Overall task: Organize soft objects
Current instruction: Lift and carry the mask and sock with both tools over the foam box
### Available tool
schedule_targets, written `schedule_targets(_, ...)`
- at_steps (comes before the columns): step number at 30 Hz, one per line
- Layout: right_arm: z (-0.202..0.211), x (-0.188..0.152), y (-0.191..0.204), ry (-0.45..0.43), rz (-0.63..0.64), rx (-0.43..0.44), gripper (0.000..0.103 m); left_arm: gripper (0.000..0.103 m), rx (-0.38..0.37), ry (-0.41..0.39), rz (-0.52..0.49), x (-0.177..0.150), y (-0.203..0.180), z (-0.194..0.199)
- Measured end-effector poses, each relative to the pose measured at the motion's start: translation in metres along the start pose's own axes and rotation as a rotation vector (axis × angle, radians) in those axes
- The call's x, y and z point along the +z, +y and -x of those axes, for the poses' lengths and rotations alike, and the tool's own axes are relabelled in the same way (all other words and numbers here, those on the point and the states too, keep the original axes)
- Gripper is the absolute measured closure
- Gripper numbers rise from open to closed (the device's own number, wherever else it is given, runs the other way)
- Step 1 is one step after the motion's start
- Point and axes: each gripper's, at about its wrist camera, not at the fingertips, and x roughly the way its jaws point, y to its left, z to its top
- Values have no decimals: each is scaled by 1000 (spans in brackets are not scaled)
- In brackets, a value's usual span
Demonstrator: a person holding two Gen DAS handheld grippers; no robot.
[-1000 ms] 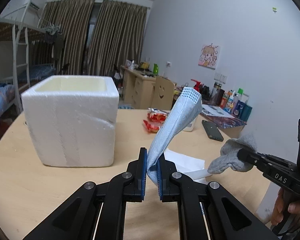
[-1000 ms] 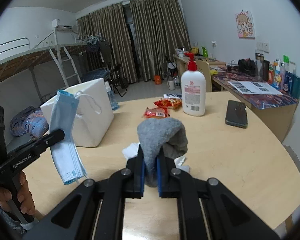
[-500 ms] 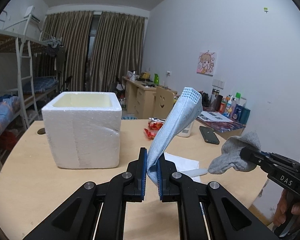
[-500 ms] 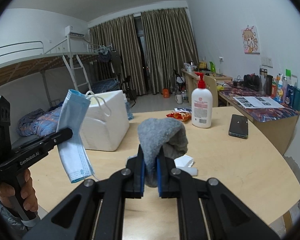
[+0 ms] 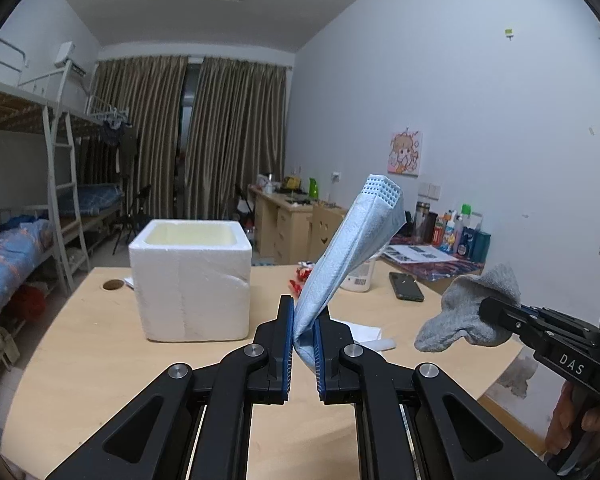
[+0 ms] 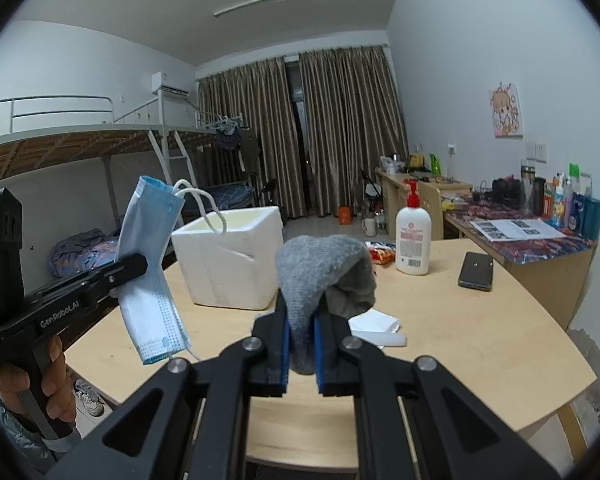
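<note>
My left gripper (image 5: 302,324) is shut on a blue face mask (image 5: 352,248) and holds it well above the table; the mask also shows in the right wrist view (image 6: 148,264). My right gripper (image 6: 301,320) is shut on a grey sock (image 6: 320,272), also held in the air; the sock shows at the right of the left wrist view (image 5: 472,312). An open white foam box (image 5: 192,280) stands on the round wooden table (image 5: 100,360), ahead and left of both grippers.
White tissues (image 6: 376,326) lie on the table in front of the grippers. A lotion pump bottle (image 6: 413,240), red snack packets (image 6: 380,254) and a black phone (image 6: 476,270) sit further back. A cluttered desk (image 6: 532,236) stands right, bunk beds left.
Both grippers have risen and drawn back from the table with the mask and the sock still held. The foam box now looks smaller and farther away.
</note>
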Motion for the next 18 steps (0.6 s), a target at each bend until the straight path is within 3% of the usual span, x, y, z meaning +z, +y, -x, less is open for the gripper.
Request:
schedule_targets(9, 43, -7, 23, -84, 39, 28, 91, 93, 10, -56, -35, -10, -11, 59)
schedule_targets(18, 56, -13, 43, -120, 84, 66, 91, 93, 37, -111, -79, -16, -18, 109)
